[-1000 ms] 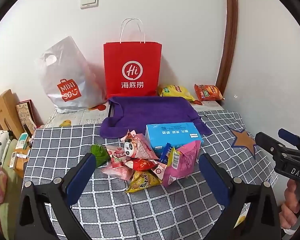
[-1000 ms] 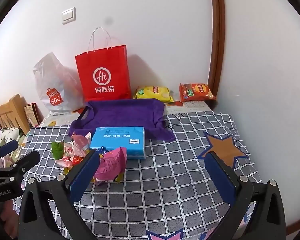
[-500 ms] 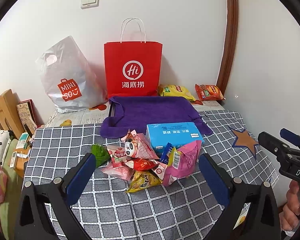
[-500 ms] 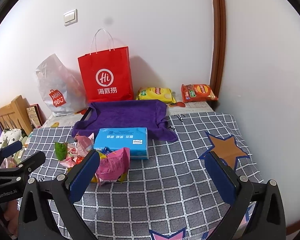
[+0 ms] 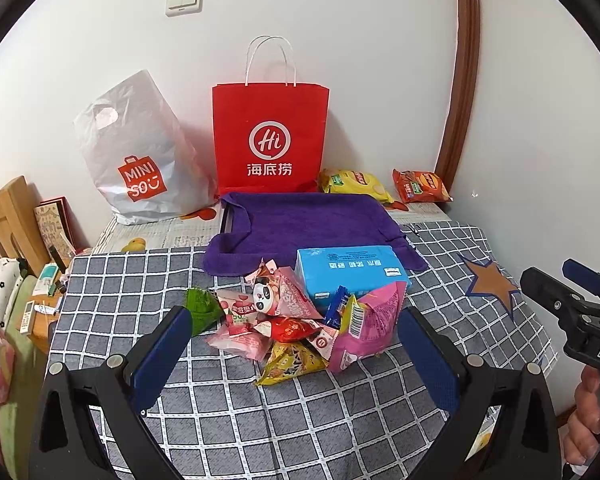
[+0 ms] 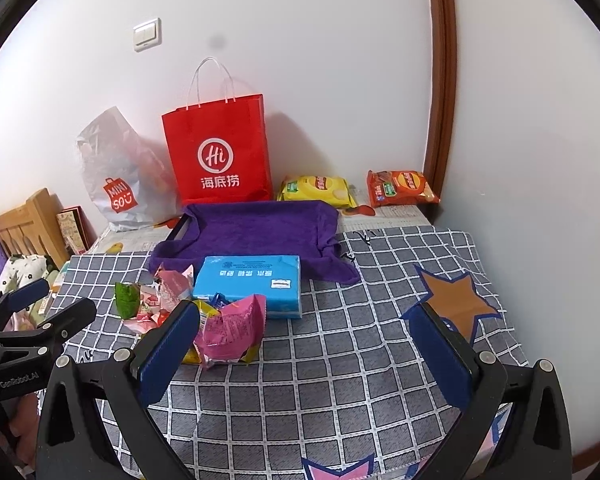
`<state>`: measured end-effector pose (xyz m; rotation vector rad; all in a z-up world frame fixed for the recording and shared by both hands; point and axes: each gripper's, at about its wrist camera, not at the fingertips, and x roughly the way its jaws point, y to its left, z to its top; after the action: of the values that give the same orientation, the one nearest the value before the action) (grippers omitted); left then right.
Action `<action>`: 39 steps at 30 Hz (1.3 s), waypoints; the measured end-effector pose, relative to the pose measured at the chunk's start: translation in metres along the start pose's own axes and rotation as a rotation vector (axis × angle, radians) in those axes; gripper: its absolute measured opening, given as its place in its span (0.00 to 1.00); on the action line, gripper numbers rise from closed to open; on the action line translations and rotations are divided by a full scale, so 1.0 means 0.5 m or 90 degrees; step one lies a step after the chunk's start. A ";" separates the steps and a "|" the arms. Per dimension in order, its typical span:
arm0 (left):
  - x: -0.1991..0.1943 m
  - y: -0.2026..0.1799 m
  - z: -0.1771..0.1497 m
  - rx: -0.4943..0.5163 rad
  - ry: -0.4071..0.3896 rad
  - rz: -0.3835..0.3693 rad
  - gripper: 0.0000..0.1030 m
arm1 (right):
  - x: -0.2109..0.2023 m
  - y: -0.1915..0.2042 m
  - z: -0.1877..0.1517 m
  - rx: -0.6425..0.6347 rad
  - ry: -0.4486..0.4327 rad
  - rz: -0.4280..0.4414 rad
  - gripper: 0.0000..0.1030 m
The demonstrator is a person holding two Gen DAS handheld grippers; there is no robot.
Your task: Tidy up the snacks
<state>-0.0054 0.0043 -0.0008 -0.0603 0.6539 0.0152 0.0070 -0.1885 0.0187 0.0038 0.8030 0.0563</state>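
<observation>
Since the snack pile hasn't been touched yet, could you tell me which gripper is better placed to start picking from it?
Probably the left gripper: the snack pile lies straight ahead between its open fingers. From the right gripper, the pile sits off by its left finger, with mostly bare tablecloth ahead.

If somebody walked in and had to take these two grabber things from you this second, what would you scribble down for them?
Left gripper: open, empty, held above the table facing the snack pile.
Right gripper: open, empty, aimed more at bare checked cloth; the pile sits by its left finger.
Pile of small packets lies on the cloth, touching the front of the blue box. Behind it a purple towel-lined tray holds nothing. Two chip bags, yellow and orange, lie by the wall next to the red paper bag.
Done: nothing sorted, as far as I can see.
Left: all the snacks; probably start with the pile.
</observation>
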 end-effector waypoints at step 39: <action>0.070 0.047 -0.013 -0.015 0.032 0.013 0.99 | 0.067 0.023 -0.026 0.000 0.021 0.047 1.00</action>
<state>0.0177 0.0275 -0.0285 -0.0772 0.7041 0.0417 0.0203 -0.1753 -0.0144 0.0319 0.8363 0.1268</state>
